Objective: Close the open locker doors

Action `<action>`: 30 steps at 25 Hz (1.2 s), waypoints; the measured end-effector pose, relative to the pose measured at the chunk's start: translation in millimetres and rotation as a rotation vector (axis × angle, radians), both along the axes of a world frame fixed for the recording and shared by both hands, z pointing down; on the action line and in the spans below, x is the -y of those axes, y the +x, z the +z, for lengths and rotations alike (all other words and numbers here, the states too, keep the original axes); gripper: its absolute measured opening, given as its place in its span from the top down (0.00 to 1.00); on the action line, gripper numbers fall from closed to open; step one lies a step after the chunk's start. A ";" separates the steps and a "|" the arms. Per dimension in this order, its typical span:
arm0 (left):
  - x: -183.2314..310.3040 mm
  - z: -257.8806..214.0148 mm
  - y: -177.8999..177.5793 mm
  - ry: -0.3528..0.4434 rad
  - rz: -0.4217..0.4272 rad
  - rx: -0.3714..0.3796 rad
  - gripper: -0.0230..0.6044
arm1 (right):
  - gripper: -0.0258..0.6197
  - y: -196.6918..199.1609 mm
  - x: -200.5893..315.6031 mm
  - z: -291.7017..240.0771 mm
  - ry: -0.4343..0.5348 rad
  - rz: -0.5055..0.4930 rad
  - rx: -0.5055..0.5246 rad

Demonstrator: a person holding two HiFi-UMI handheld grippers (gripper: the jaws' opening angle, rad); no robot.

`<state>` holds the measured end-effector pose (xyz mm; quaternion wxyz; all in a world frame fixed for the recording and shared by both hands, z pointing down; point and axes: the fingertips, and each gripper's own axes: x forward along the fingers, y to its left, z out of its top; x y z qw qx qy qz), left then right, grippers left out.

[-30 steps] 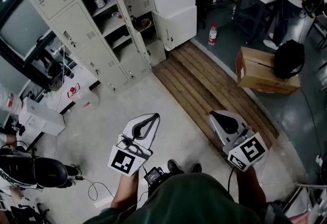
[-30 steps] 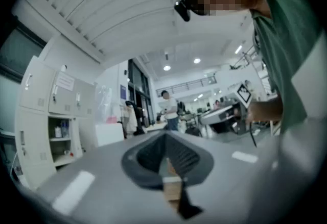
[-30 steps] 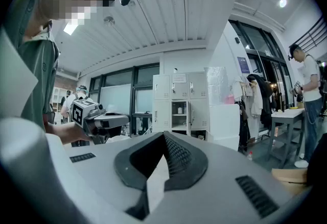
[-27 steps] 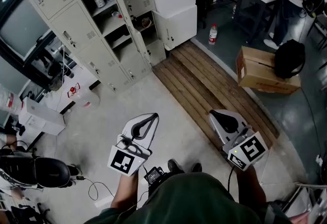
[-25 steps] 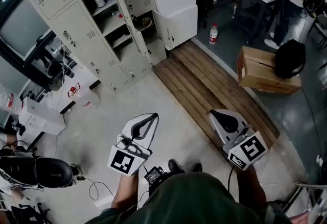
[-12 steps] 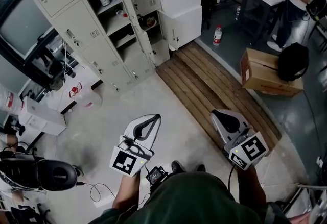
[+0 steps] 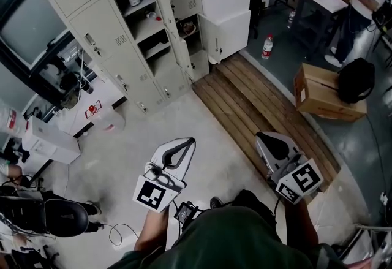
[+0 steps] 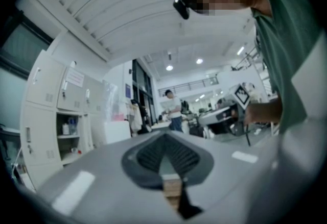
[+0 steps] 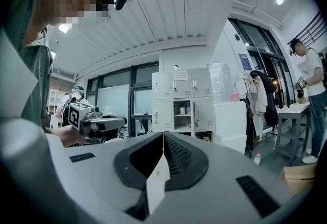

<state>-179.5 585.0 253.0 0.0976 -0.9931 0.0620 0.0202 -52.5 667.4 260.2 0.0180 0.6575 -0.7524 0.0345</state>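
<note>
Pale floor (image 7: 122, 139) is seen below, with beige lockers (image 7: 92, 22) at the upper left, an open door (image 7: 169, 11) swung outward. Well apart from them, the left gripper (image 7: 185, 142) and right gripper (image 7: 260, 136) are held with jaws pressed together, nothing between.
</note>
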 end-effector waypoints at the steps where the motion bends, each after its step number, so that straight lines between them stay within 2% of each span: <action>1: 4.0 0.0 -0.1 -0.003 -0.004 -0.001 0.96 | 0.95 0.4 4.5 0.3 -0.002 -0.003 -0.001; 10: 60.8 8.7 19.9 -0.012 -0.062 0.013 0.96 | 0.95 27.3 69.4 14.8 -0.024 -0.054 0.017; 24: 152.2 1.4 97.4 0.011 -0.229 0.022 0.96 | 0.95 108.8 182.9 14.3 -0.005 -0.232 0.015; 30: 180.6 -2.2 119.2 0.014 -0.277 0.038 0.96 | 0.95 135.9 213.1 14.9 0.000 -0.262 0.036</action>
